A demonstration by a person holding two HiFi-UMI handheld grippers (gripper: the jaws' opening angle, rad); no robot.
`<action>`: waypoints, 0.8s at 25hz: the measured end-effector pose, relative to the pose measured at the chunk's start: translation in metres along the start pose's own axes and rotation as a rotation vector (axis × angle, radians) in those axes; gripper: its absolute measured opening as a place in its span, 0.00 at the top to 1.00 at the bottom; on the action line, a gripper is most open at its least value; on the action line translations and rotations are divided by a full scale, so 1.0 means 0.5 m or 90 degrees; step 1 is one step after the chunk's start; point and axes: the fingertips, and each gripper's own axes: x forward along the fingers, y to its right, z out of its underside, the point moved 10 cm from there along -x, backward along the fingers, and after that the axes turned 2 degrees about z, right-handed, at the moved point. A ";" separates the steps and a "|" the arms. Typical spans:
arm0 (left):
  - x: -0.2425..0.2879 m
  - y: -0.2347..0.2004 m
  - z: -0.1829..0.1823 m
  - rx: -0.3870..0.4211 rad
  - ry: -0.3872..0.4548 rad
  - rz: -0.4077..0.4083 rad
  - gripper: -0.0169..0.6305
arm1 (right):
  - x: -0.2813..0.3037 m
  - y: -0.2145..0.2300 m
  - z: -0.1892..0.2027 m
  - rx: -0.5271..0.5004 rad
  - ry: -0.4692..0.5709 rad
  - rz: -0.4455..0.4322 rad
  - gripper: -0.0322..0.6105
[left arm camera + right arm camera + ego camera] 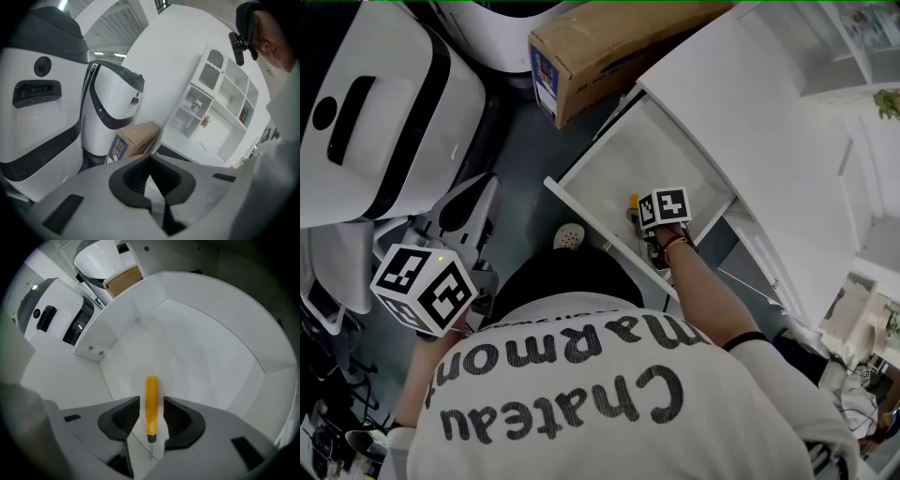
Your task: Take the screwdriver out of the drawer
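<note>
Screwdriver (151,394): it lies flat on the white floor of the open drawer (201,348). The yellow handle points away from me and the thin metal shaft points toward me.
How it handles: I judge it light and rigid. The smooth round handle could roll or skid on the bare floor if I nudge it.
Where to hold: across the thick middle of the handle, one finger on each side. The shaft looks too thin for a sure hold.
Right gripper (151,409): I have it pointing steeply down into the drawer. Its fingers (127,417) are spread and straddle the handle, with a sliver of gap on each side, so they are not pressing on it.
Left gripper (150,161): I hold it off to my left, outside the drawer, with its fingers pressed together on nothing.
Drawer's place: it is pulled out from a white cabinet (741,112).
Surroundings: a cardboard box (609,42) sits beyond the drawer and a white machine (375,103) stands to the left.
Step in hand: the reach looks done to me, while the squeeze and lift are not yet done.
Risk: if I close off-centre, the handle may twist out sideways.
</note>
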 end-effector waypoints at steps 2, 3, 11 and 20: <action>-0.003 -0.006 -0.004 -0.001 0.002 -0.007 0.94 | 0.002 0.002 -0.005 0.004 -0.002 0.006 0.69; -0.004 -0.009 -0.005 -0.001 0.002 -0.010 0.94 | 0.003 0.002 -0.006 0.007 -0.003 0.010 0.71; 0.003 -0.006 -0.010 0.002 0.003 -0.008 0.94 | 0.005 0.013 -0.001 0.050 0.005 0.012 0.79; 0.009 -0.008 -0.005 0.004 -0.006 0.014 0.94 | 0.003 0.007 -0.001 0.052 0.007 0.034 0.82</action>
